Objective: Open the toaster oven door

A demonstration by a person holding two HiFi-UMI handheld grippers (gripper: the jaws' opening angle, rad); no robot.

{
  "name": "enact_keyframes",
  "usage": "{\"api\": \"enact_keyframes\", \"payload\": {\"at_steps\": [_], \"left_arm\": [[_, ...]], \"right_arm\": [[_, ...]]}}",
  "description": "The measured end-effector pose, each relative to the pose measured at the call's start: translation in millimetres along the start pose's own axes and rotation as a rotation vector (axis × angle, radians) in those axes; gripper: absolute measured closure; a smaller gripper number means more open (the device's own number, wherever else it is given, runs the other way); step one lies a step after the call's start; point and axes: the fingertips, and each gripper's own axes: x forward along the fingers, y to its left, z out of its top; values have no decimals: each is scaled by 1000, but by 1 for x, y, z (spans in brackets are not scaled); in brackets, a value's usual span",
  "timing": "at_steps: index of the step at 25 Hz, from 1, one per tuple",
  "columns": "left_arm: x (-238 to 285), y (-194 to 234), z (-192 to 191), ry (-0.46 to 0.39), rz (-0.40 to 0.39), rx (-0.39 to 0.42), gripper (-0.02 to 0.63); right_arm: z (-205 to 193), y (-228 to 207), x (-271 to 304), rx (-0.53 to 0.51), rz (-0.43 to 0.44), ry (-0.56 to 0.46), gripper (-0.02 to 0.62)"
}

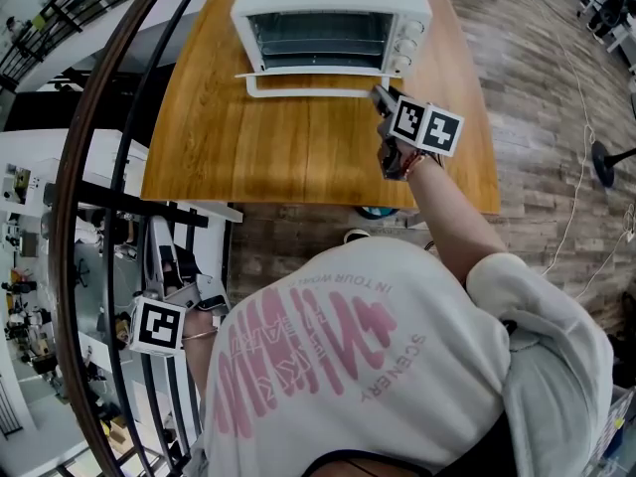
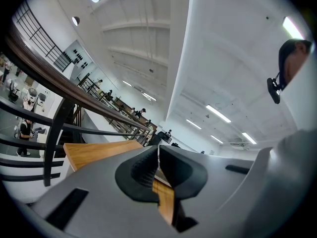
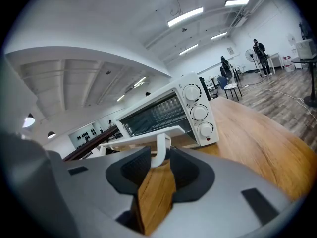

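Note:
A white toaster oven (image 1: 333, 13) stands at the far edge of a wooden table (image 1: 258, 157). Its glass door (image 1: 308, 79) lies folded down flat, so the wire racks inside show. My right gripper (image 1: 381, 97) is at the right end of the door's front edge. In the right gripper view the white door handle (image 3: 159, 150) stands between the jaws of the right gripper (image 3: 159, 163), which are open with a gap beside it. The three knobs (image 3: 198, 112) sit to the oven's right. My left gripper (image 1: 162, 241) hangs low at the left by a railing. In the left gripper view, the left gripper (image 2: 158, 158) is shut on nothing.
A dark curved railing (image 1: 109, 167) runs along the table's left side, with a lower floor beyond it. Right of the table is wood flooring with a cable and a fan stand (image 1: 606, 162). The person's white shirt (image 1: 358, 366) fills the lower middle of the head view.

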Motion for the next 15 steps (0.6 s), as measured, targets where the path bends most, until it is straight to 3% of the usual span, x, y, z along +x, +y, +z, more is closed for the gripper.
{"api": "enact_keyframes", "payload": {"at_steps": [15], "left_arm": [[3, 0, 3, 10, -8, 8, 581]], "right_arm": [[-1, 4, -3, -11, -2, -10, 465]]}}
